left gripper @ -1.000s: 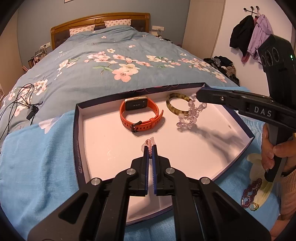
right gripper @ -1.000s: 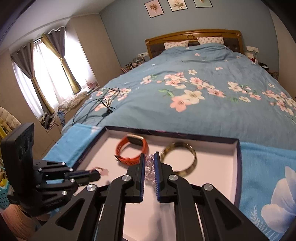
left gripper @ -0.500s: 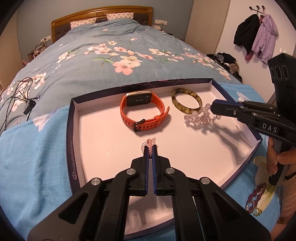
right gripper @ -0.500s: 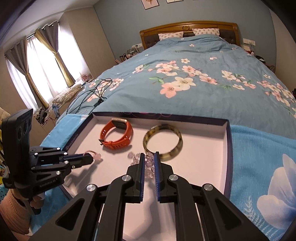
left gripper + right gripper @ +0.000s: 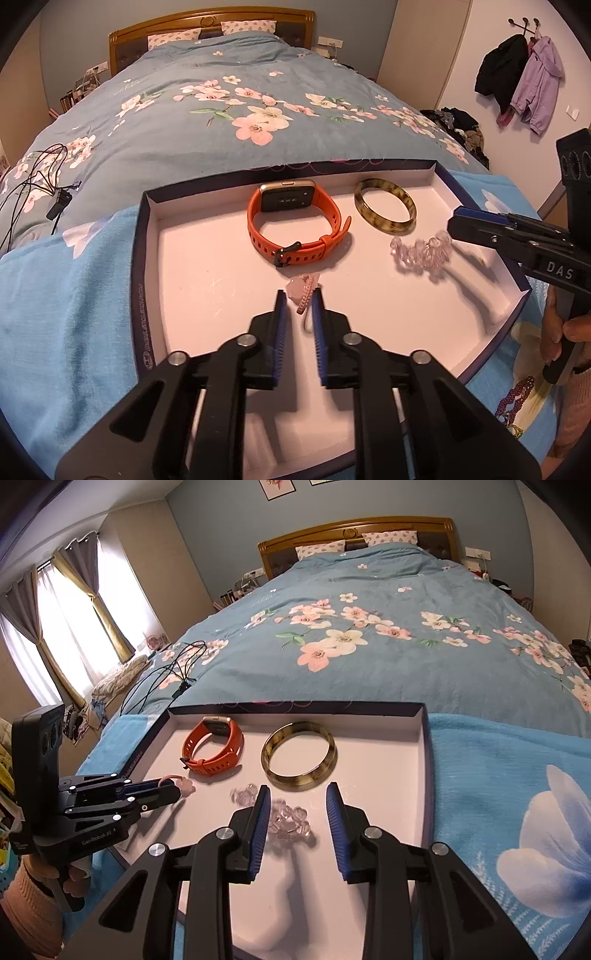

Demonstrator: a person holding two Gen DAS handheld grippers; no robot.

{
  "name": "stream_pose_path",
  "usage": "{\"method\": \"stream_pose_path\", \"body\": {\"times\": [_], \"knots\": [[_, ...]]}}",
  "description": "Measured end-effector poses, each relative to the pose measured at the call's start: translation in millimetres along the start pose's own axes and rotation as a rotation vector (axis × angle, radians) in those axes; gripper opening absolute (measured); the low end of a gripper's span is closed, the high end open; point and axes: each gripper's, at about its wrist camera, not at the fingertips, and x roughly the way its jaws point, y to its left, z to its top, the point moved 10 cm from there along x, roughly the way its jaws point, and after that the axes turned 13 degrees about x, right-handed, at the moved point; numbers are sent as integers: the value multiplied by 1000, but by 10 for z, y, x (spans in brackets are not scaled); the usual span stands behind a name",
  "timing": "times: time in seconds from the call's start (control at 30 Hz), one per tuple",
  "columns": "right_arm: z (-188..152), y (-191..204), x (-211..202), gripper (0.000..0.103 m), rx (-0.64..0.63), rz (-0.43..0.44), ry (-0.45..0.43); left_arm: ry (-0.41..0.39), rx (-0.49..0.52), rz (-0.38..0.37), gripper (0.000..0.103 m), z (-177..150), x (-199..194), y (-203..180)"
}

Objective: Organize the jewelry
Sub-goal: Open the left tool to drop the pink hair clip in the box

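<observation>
Now both claws tilt down over the tray point(image 5: 147, 258), opening: left claw point(image 5: 298, 300) around pink bracelet point(image 5: 304, 291), right claw point(image 5: 297, 797) around crystal bracelet point(image 5: 284, 818).

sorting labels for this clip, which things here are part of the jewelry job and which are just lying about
Part of the job:
tray
watch
bangle
clear beads
pink bracelet
purple chain, outside the tray
left gripper and right gripper, both opening

Lying about:
cables
coats
pillows
curtains
</observation>
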Motion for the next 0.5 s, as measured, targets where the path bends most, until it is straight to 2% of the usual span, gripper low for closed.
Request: {"method": "stream_pose_path", "body": {"times": [0.1,0.2,0.33,0.5], "knots": [[11,7,-106,37,-5,-1,-25,-27,2,33,33,20,-103,40],[-35,76,-291,40,-33,11,-53,-72,20,79,37,37,-322,53],[-176,215,-534,43,-96,51,-66,-136,61,103,42,-13,-676,0],[-554,258,-776,43,-185,56,-26,-180,105,76,44,-251,-1040,-178]]}}
